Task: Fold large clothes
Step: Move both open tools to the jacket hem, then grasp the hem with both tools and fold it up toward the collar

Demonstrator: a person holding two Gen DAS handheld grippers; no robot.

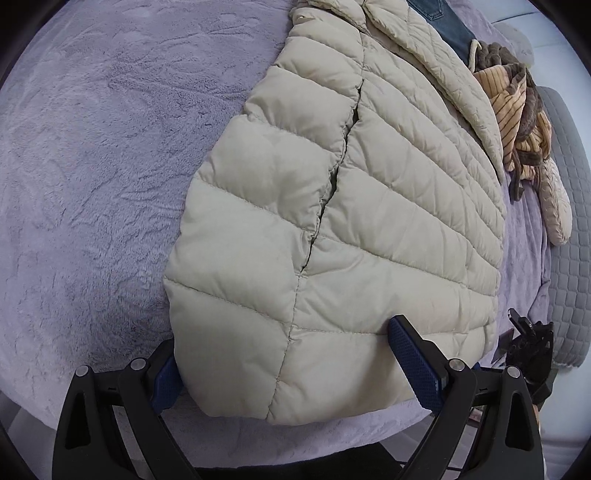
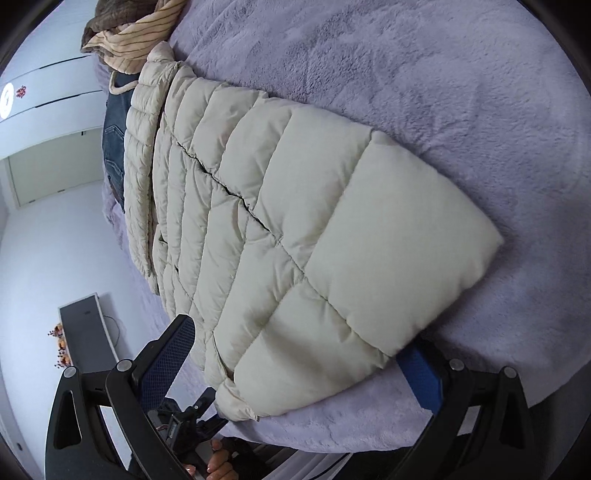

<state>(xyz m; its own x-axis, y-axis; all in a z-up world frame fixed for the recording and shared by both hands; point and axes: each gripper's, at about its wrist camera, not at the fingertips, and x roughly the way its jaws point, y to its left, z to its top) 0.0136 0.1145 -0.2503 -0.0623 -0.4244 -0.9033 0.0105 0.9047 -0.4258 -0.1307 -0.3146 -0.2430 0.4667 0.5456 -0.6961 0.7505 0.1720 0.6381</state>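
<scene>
A cream quilted puffer jacket (image 1: pixel 369 206) lies flat on a lavender plush blanket (image 1: pixel 103 155), its front closure running up the middle. My left gripper (image 1: pixel 284 343) straddles the near-left hem corner with jaws wide open; one blue pad (image 1: pixel 413 362) rests on top of the fabric, the other is half hidden beside the edge. In the right wrist view the same jacket (image 2: pixel 332 236) stretches away, and my right gripper (image 2: pixel 295 336) stands open around the other hem corner, one pad (image 2: pixel 170 354) beside the jacket and the other partly under it.
Blue jeans (image 1: pixel 450 22) and a brown striped garment (image 1: pixel 517 110) lie beyond the jacket's collar. A grey quilted cushion (image 1: pixel 569 221) borders the blanket. White cupboards (image 2: pixel 55 103) and a dark panel (image 2: pixel 85 332) stand off the bed. A hand (image 2: pixel 218 461) holds the other gripper.
</scene>
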